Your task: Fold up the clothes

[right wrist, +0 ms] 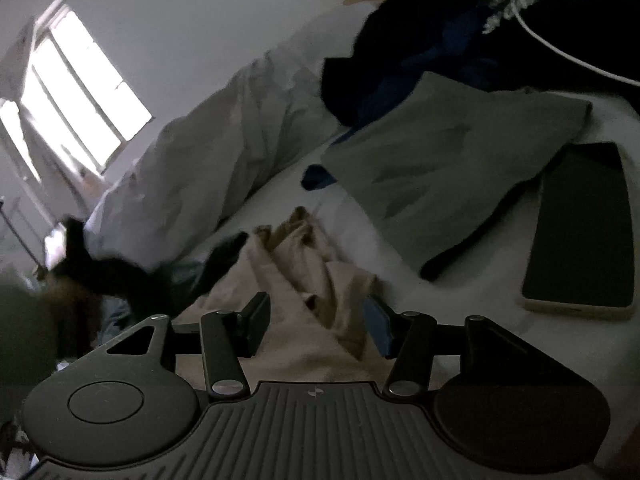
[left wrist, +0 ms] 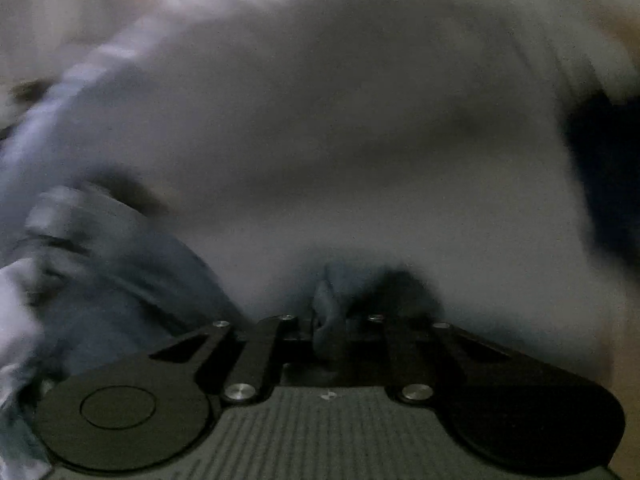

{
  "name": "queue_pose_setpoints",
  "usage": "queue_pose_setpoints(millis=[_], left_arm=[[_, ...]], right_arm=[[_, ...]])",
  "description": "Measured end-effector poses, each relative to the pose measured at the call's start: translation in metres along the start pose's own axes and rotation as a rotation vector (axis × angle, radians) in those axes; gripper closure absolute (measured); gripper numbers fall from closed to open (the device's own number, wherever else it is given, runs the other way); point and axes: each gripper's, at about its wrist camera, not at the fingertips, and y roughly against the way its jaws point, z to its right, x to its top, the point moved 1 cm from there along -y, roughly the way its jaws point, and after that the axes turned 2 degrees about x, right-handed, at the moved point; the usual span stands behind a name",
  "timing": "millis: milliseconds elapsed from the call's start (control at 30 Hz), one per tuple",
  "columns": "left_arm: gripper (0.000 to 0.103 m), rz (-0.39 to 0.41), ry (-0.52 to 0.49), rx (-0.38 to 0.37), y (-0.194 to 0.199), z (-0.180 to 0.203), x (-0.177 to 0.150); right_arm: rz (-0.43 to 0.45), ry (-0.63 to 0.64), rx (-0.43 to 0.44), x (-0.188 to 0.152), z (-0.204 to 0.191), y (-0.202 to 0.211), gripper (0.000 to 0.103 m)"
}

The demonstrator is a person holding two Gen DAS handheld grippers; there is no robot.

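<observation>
My left gripper (left wrist: 330, 320) is shut on a fold of blue-grey cloth (left wrist: 326, 320) that bunches between the fingers; more of this blue garment (left wrist: 120, 280) hangs at the left, blurred. A pale grey-white surface (left wrist: 340, 140) fills the view beyond. My right gripper (right wrist: 316, 320) is open, its fingers (right wrist: 254, 320) either side of a crumpled beige garment (right wrist: 304, 272) lying on the white bed (right wrist: 460, 320). A folded grey-green garment (right wrist: 440, 160) lies further right.
A phone (right wrist: 584, 228) lies face up on the bed at the right. A pile of dark clothes (right wrist: 440, 32) with a white cord sits at the back. A rumpled white duvet (right wrist: 224, 152) runs along the left, with a bright window (right wrist: 80, 88) behind.
</observation>
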Motion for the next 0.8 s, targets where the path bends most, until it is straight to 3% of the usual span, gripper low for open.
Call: queue_pose_setpoints(millis=[67, 100, 167, 200, 233, 267, 333, 400, 500, 567, 633, 733, 767, 800], left_arm=[[0.089, 0.171, 0.209, 0.22, 0.015, -0.052, 0.018], [0.089, 0.221, 0.301, 0.347, 0.023, -0.076, 0.02], [0.088, 0.242, 0.386, 0.532, 0.034, -0.11, 0.017], [0.084, 0.253, 0.414, 0.595, 0.041, -0.121, 0.012], [0.078, 0.255, 0.425, 0.604, 0.046, -0.126, 0.006], [0.071, 0.225, 0.398, 0.587, 0.046, -0.122, 0.001], [0.047, 0.17, 0.343, 0.546, 0.048, -0.113, -0.01], [0.024, 0.166, 0.269, 0.434, 0.051, -0.083, -0.022], [0.023, 0.167, 0.135, 0.176, 0.061, -0.016, -0.034], [0.023, 0.096, 0.025, -0.057, 0.061, 0.035, -0.038], [0.02, -0.025, -0.089, -0.252, 0.055, 0.09, -0.043], [0.016, -0.146, -0.235, -0.373, 0.044, 0.158, -0.057], [0.015, -0.177, -0.283, -0.386, 0.041, 0.179, -0.062], [0.015, -0.183, -0.311, -0.352, 0.036, 0.193, -0.066]], right_arm=[[0.004, 0.024, 0.007, -0.001, -0.004, 0.001, 0.046], [0.005, 0.035, 0.005, -0.001, -0.005, 0.001, 0.046], [0.004, 0.044, 0.002, -0.001, -0.006, 0.0, 0.046], [0.003, 0.043, 0.002, -0.001, -0.006, 0.0, 0.046], [0.002, 0.043, 0.001, 0.0, -0.005, -0.001, 0.046], [0.001, 0.046, 0.004, 0.0, -0.006, -0.001, 0.046], [-0.004, 0.065, 0.005, 0.0, -0.008, -0.002, 0.046], [-0.013, 0.096, 0.007, -0.001, -0.012, -0.004, 0.046], [-0.03, 0.176, 0.012, -0.004, -0.023, -0.008, 0.045], [-0.033, 0.23, 0.012, -0.005, -0.031, -0.01, 0.043], [-0.03, 0.267, 0.016, -0.005, -0.038, -0.011, 0.042], [-0.023, 0.268, 0.029, -0.003, -0.042, -0.012, 0.039], [-0.021, 0.26, 0.031, -0.003, -0.042, -0.013, 0.038], [-0.02, 0.253, 0.032, -0.002, -0.042, -0.014, 0.038]])
